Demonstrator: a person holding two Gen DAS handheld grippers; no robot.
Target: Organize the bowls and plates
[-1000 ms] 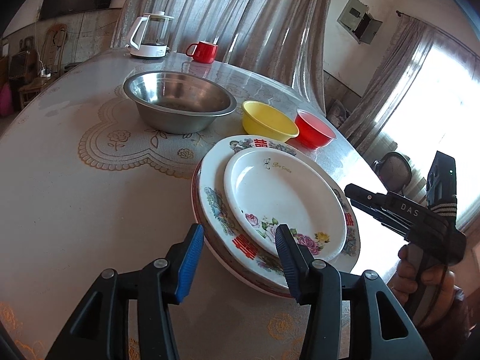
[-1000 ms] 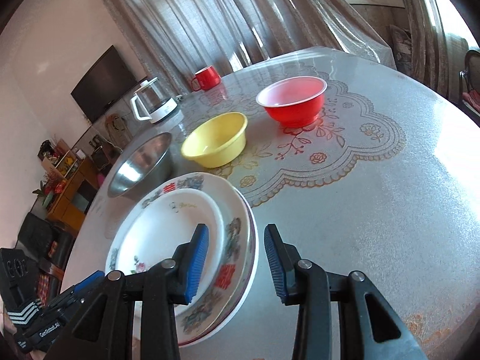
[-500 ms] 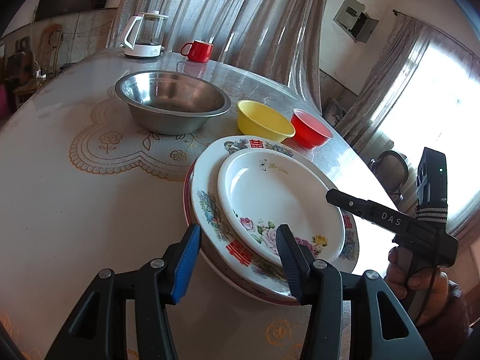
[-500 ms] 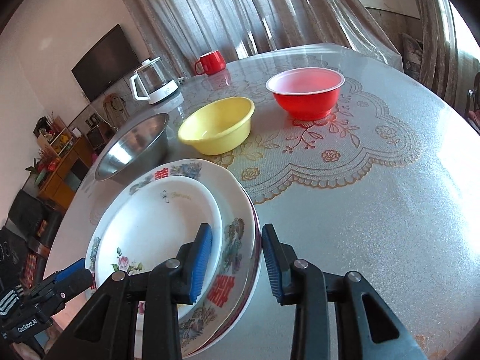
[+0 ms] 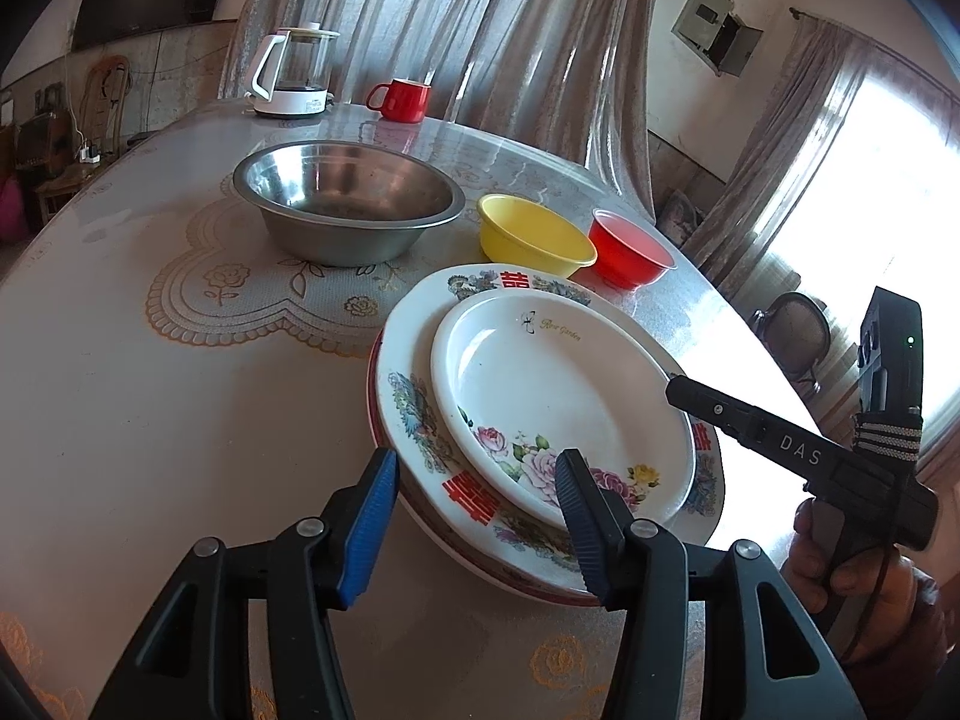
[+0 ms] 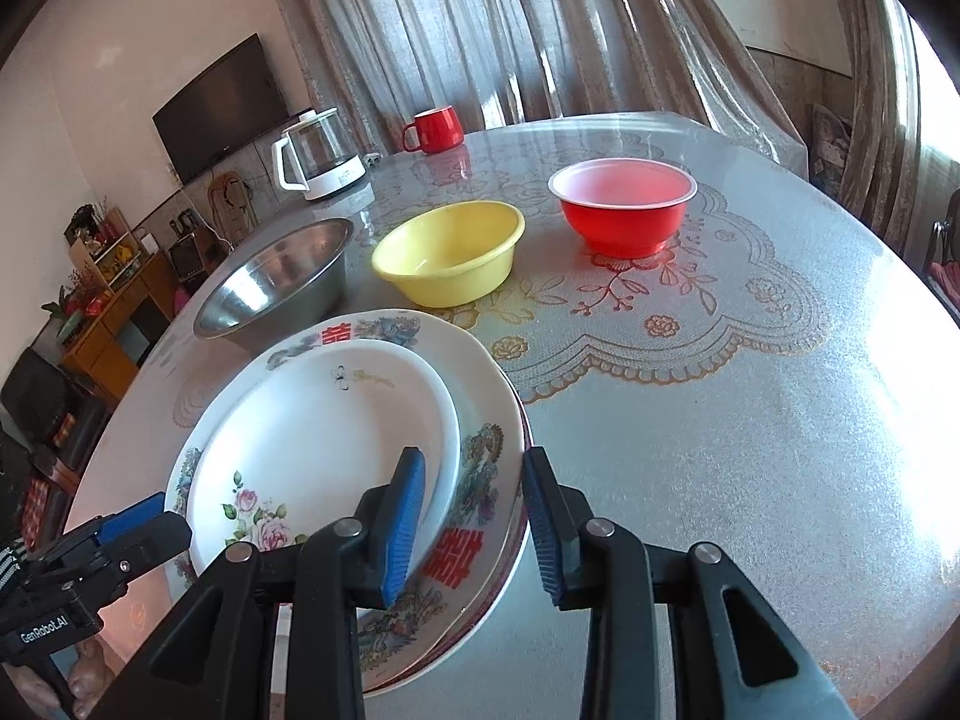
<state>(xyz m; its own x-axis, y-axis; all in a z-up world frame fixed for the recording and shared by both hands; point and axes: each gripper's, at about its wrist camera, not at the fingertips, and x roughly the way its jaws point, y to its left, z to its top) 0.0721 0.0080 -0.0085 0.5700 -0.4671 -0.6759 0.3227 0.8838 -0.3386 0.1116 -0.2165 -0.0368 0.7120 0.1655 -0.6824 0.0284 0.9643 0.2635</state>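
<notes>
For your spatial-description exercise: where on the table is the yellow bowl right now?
In both wrist views the yellow bowl sits just beyond the plate stack, between the steel bowl and the red bowl.

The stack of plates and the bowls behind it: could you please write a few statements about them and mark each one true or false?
1. The small white floral plate lies on top of the larger patterned plate. True.
2. The yellow plastic bowl is nested inside the stainless steel bowl. False: it stands on the table beside it.
3. The red plastic bowl stands upright. True.
4. The red mug sits on the plate stack. False: it stands far back, near the glass kettle.
</notes>
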